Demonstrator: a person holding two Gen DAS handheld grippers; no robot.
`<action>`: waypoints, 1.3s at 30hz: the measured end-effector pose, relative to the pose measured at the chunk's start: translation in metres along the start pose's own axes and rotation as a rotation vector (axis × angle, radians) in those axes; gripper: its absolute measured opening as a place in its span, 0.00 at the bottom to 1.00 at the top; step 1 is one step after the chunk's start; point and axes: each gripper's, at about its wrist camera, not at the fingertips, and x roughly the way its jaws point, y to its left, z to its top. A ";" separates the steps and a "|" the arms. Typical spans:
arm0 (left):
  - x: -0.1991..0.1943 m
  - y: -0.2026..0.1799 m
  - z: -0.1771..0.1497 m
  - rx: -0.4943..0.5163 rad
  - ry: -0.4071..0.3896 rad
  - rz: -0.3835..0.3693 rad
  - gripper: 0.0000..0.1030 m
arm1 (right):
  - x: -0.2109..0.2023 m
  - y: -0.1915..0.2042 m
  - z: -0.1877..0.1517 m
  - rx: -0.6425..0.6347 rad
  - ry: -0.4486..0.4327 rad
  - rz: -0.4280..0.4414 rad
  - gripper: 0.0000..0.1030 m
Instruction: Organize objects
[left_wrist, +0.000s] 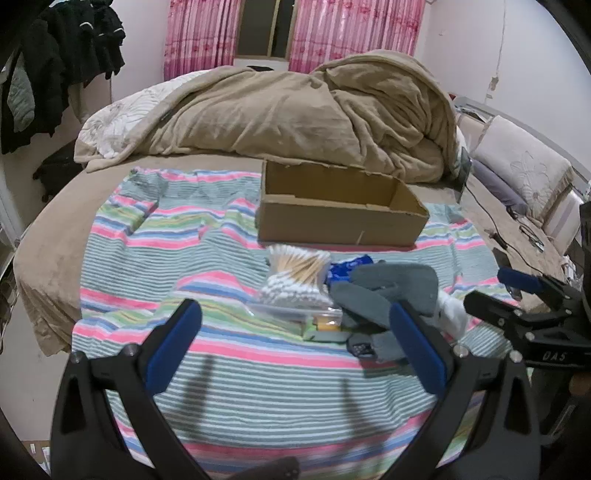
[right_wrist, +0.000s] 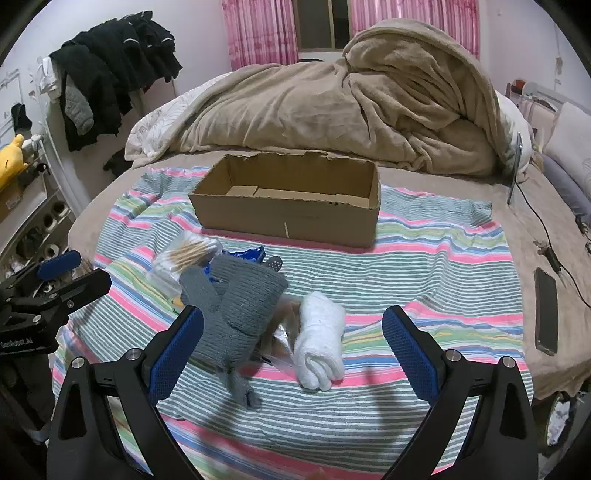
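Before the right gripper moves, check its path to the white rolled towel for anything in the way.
Nothing visible blocks it. The right gripper hangs open over the white rolled towel; the grey glove lies beside it, off the path.

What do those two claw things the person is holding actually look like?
Both look alike. The left gripper and right gripper have black, angular plastic frames with silver screw heads and two fingers faced with textured blue pads. White lettering marks the bodies, too blurred to read reliably. No cables or sleeves are visible.

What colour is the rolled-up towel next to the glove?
White. The towel shows best in the right wrist view, lying beside the grey glove.
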 end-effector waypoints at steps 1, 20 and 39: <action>0.001 0.000 0.000 0.000 0.002 0.001 0.99 | 0.000 0.001 0.000 -0.001 0.000 0.000 0.97; 0.004 0.000 0.000 0.001 0.000 0.006 0.99 | 0.003 0.007 0.001 -0.011 0.008 0.010 0.97; 0.011 0.004 0.001 -0.028 0.005 -0.049 0.99 | 0.008 0.006 0.003 -0.010 0.019 0.006 0.97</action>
